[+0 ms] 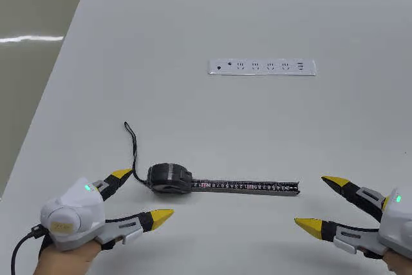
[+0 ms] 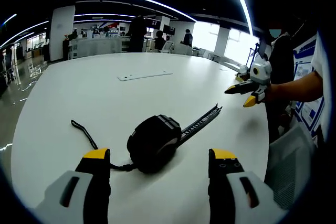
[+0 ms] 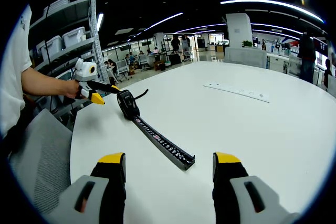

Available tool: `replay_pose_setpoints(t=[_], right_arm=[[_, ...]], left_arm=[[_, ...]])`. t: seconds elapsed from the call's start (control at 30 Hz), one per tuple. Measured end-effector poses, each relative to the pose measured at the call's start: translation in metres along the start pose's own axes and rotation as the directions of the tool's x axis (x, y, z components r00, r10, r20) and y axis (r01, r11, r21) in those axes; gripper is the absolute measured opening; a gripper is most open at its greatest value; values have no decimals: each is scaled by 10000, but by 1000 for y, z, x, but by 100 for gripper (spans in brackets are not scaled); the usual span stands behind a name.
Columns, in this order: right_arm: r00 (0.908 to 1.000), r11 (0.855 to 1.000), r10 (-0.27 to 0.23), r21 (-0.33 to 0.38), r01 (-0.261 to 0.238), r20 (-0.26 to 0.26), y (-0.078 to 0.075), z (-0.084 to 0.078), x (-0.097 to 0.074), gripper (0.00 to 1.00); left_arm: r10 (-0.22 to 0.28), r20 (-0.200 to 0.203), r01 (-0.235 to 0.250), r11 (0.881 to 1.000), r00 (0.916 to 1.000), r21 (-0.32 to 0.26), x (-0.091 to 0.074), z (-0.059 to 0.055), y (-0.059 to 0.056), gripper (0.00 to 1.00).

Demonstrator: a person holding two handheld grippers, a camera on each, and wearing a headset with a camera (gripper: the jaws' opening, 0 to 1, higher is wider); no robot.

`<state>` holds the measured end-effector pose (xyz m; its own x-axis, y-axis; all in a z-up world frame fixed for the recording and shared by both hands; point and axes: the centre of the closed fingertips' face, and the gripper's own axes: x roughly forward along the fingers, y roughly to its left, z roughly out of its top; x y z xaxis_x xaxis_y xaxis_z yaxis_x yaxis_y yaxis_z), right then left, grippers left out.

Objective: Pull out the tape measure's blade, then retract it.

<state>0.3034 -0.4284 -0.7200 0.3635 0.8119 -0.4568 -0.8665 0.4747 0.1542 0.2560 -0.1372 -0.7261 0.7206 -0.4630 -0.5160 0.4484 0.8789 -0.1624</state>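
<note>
In the head view the tape measure (image 1: 169,178) lies near the desk's (image 1: 193,17) near edge, left of centre. Its blade (image 1: 248,187) is drawn out rightward, and a power strip (image 1: 262,67) sits farther back. The left hand-held gripper (image 1: 147,193), jaws apart, has its tips just short of the case. The right hand-held gripper (image 1: 312,200), jaws also apart, is clear of the blade's tip. The left gripper view has the case just ahead, between the spread jaws. The right gripper view has the blade's end ahead, untouched.

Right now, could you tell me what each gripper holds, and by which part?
Nothing is held: the left gripper and right gripper are open; the tape measure lies on the table.
</note>
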Motion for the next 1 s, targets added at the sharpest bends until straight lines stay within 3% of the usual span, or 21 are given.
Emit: replay_pose_setpoints(t=[0.27,0.43,0.57,0.73,1.0], right_arm=[[10000,10000,29,53,-30,24,1,-2,5,67],[10000,10000,37,84,-38,83,1,1,7,67],[9999,10000,26,94,-27,116,0,2,9,67],[9999,9999,10,135,-12,144,0,2,10,67],[9999,9998,-19,197,16,169,0,1,13,67]], left_arm=[[516,180,-500,9954,9985,-814,4,3,1,74],[821,162,-801,9917,9965,-1007,8,4,0,75],[1298,305,-1236,9801,9911,-1550,9,6,4,76],[1592,248,-1524,9722,9869,-1776,10,6,6,78],[2259,209,-2146,9473,9739,-2377,14,6,8,82]])
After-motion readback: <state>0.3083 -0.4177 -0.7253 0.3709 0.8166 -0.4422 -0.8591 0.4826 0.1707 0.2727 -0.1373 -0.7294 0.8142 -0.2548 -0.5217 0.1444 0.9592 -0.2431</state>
